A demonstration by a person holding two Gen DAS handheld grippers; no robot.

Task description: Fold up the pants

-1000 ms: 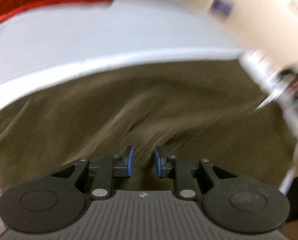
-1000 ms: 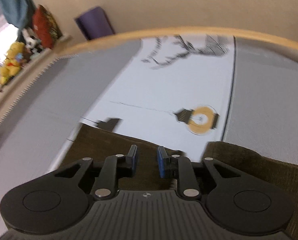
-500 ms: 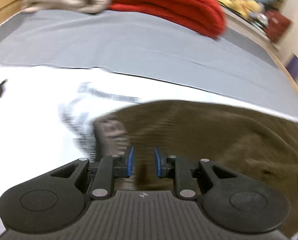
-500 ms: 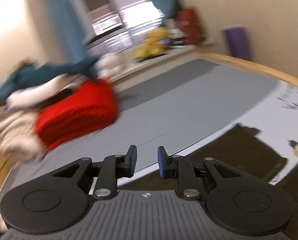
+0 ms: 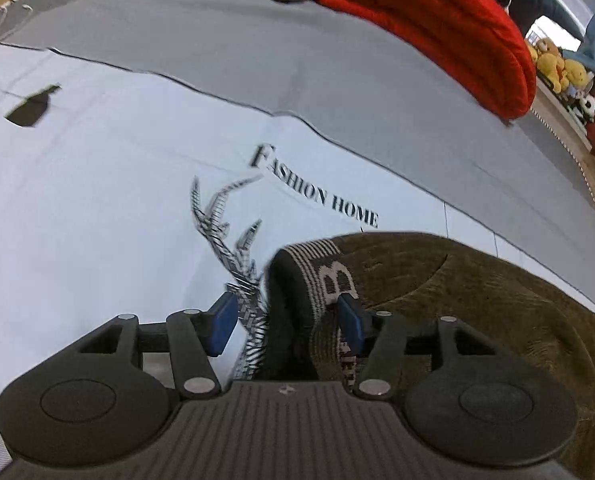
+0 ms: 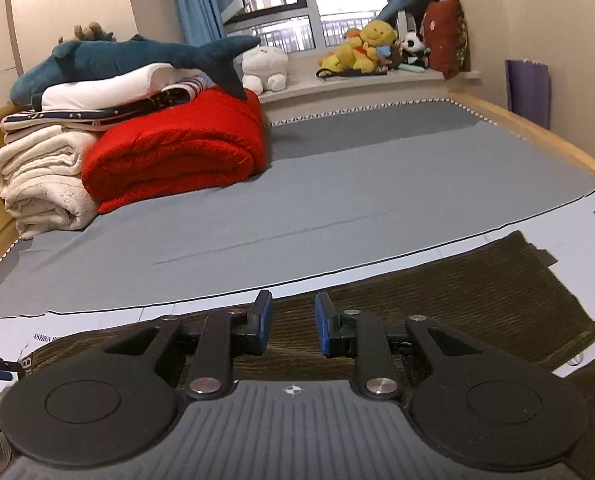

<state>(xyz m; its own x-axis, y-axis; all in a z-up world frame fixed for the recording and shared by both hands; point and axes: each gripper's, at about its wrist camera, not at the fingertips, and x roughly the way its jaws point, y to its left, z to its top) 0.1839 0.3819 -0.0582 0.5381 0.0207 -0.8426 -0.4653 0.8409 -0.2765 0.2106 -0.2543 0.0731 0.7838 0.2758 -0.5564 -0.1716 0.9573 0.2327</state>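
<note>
On the bed, pants: brown pants [image 6: 437, 300] lie on a white printed mat [image 5: 117, 184].
Left gripper [image 5: 287, 322]: jaws apart, straddling the striped waistband [image 5: 321, 272].
Right gripper [image 6: 291, 322]: jaws apart, empty, above the pants.

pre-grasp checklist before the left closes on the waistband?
1. Left gripper open: ok.
2. Waistband between its blue pads: ok.
3. Right gripper open, nothing between its pads: ok.
4. Pants lying flat on the white printed sheet: ok on the leg side, bunched at the waistband.
5. Red blanket apart from the pants: ok.
6. Whether the pads touch the fabric: cannot tell.
</note>
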